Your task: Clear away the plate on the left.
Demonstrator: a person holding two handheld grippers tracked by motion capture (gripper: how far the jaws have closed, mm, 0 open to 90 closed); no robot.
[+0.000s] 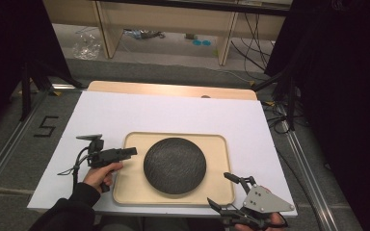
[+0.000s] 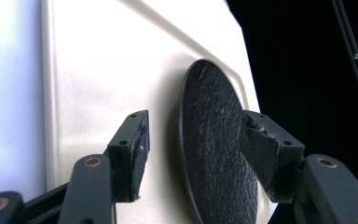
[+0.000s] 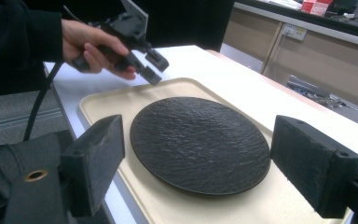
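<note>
Plate [image 1: 174,165], round, black and rough-textured, lies flat in the middle of a cream tray [image 1: 131,192] that sits toward the near edge of the white-topped desk [image 1: 173,113], with bare tray floor all round it. At the near right corner the right claw [image 1: 226,187] gapes wide and holds nothing, while the left claw [image 1: 134,152], also parted and holding nothing, hovers over the tray's left rim. Beyond the desk's far edge lie grey floor, wooden furniture legs and loose cables.
</note>
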